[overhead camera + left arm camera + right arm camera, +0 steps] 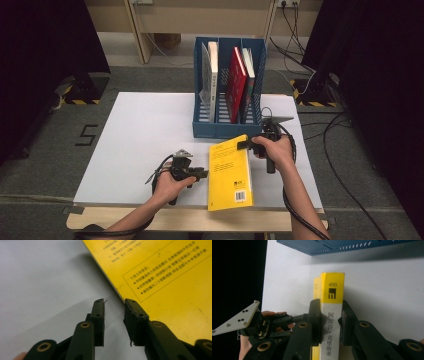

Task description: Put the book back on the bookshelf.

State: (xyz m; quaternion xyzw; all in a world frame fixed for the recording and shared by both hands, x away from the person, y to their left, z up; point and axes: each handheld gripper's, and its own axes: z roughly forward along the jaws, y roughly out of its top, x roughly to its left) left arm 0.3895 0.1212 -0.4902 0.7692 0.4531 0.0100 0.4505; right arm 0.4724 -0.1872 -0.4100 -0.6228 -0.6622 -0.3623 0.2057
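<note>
Blue file rack (227, 131) at 12 o'clock on the bench (140, 135) already holds 3 books. Yellow book (230, 172) isn't shelved yet: right tongs (329, 322) clamp its spine, left tongs (113, 315) released at its 9 o'clock edge.

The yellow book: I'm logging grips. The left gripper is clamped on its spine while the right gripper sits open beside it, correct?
No, the sides are swapped. In the right gripper view the right gripper clamps the yellow book by its spine; in the left gripper view the left gripper sits open beside it.
</note>
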